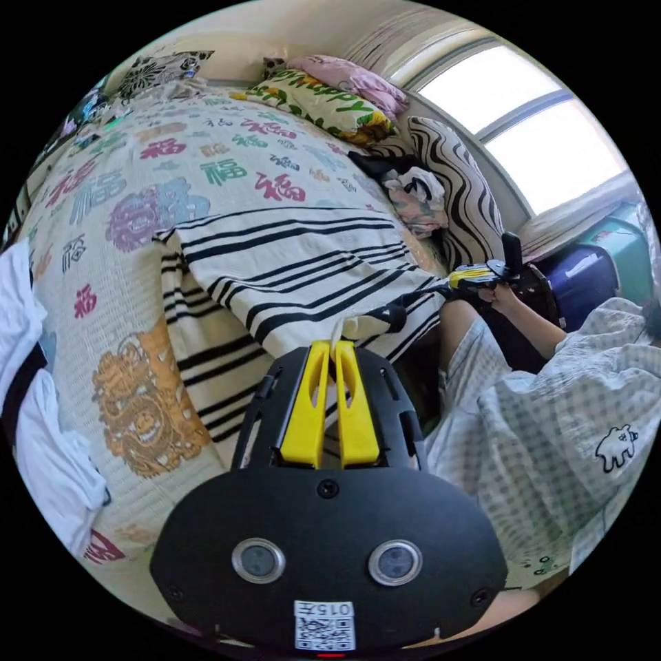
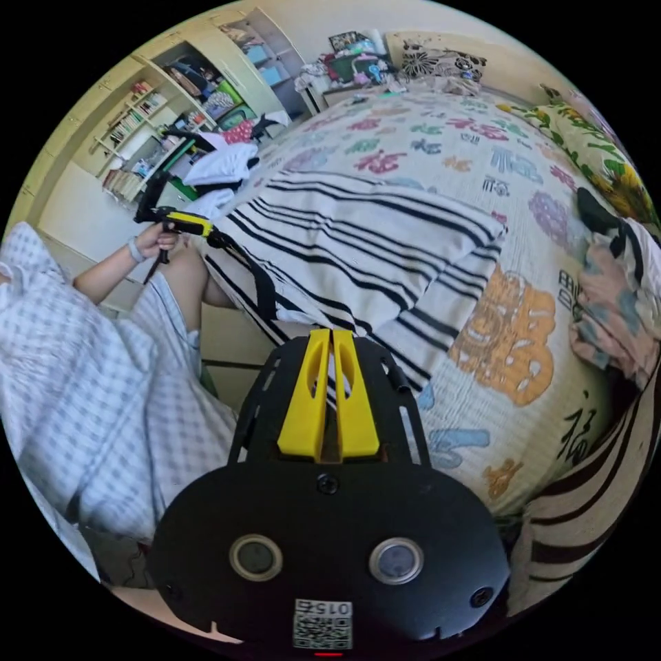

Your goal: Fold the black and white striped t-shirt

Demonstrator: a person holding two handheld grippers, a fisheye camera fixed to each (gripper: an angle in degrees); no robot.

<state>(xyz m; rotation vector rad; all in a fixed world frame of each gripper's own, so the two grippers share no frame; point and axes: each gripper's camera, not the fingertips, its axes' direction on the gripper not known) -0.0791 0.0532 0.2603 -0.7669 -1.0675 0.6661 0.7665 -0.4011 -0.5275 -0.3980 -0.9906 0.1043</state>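
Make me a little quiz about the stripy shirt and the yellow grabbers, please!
1. True or false: the left hand-held gripper is pinching the striped t-shirt.
2. What does the t-shirt lie on?
A. a wooden floor
B. a bed cover printed with coloured characters
C. a chair
3. Fill in: in the right gripper view, the right hand-held gripper has its jaws closed on the shirt's ____.

Key
1. True; its yellow jaws are shut on a bit of the cloth.
2. B
3. edge, at the near side of the bed.
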